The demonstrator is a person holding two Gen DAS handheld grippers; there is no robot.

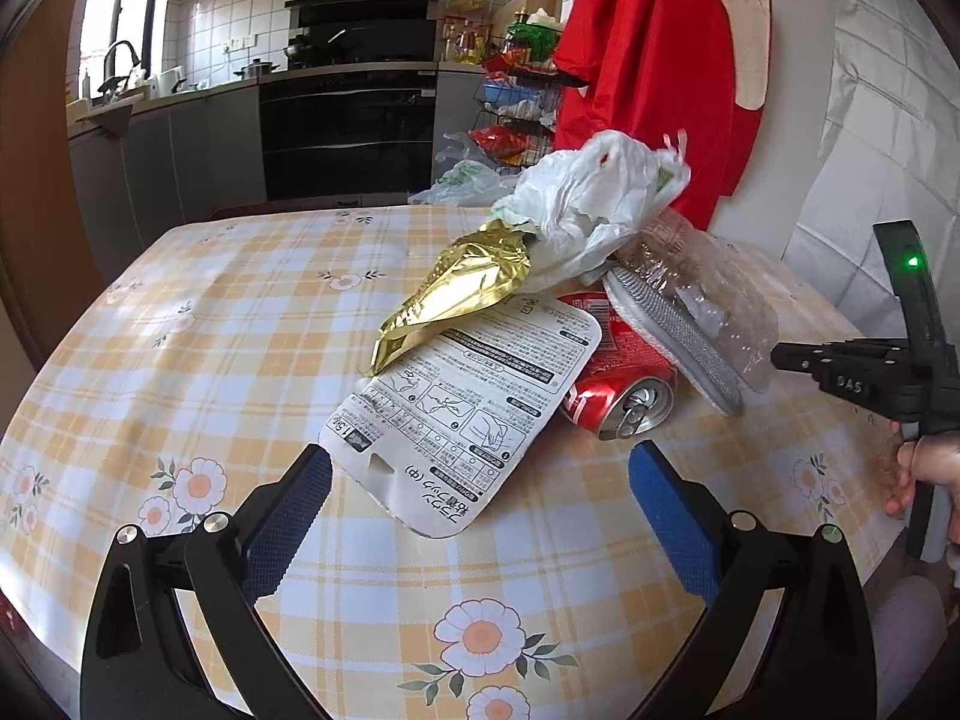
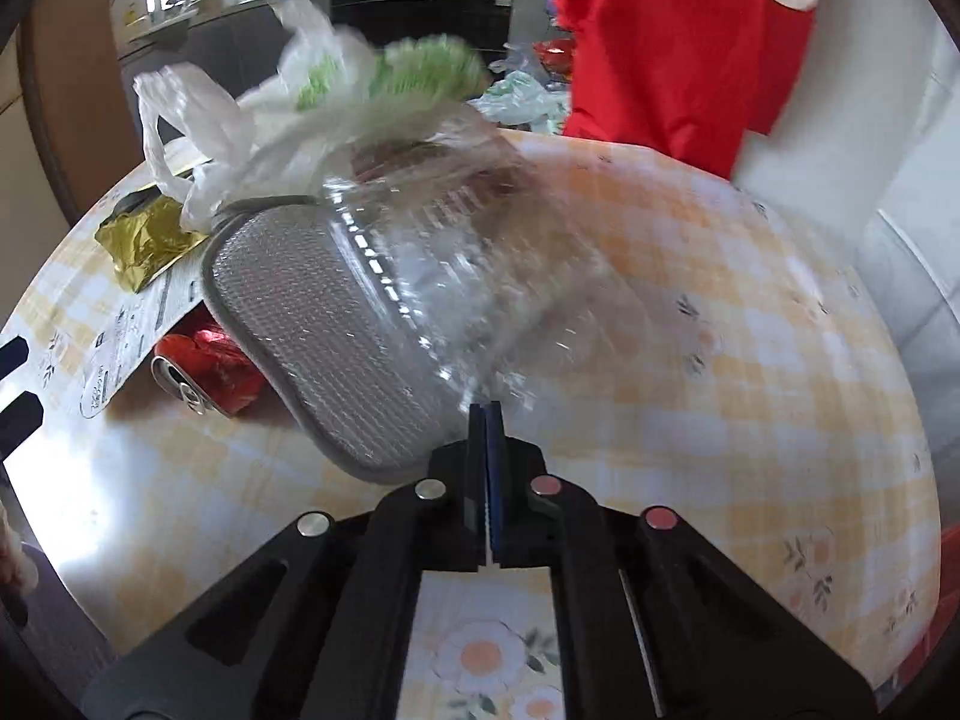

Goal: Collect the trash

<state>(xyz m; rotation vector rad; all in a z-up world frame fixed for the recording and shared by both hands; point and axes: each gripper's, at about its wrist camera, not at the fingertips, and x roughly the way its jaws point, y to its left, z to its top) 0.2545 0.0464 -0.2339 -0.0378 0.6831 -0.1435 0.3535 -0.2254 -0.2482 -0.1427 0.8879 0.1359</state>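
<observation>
A pile of trash lies on the checked tablecloth (image 1: 180,360): a white printed card (image 1: 468,396), a gold foil wrapper (image 1: 456,288), a crushed red can (image 1: 624,390), a grey mesh pad (image 1: 678,336), a clear plastic container (image 1: 714,282) and a white plastic bag (image 1: 600,204). My left gripper (image 1: 480,492) is open, its blue pads on either side of the card's near end. My right gripper (image 2: 486,414) is shut on the edge of the clear plastic container (image 2: 480,276), which looks blurred; it also shows at the right of the left wrist view (image 1: 840,372).
A red garment (image 1: 660,60) hangs behind the table at the right. Beyond the table's far edge are a kitchen counter, an oven (image 1: 348,126) and a wire rack of bags (image 1: 510,114). A white wall (image 2: 888,180) is close on the right.
</observation>
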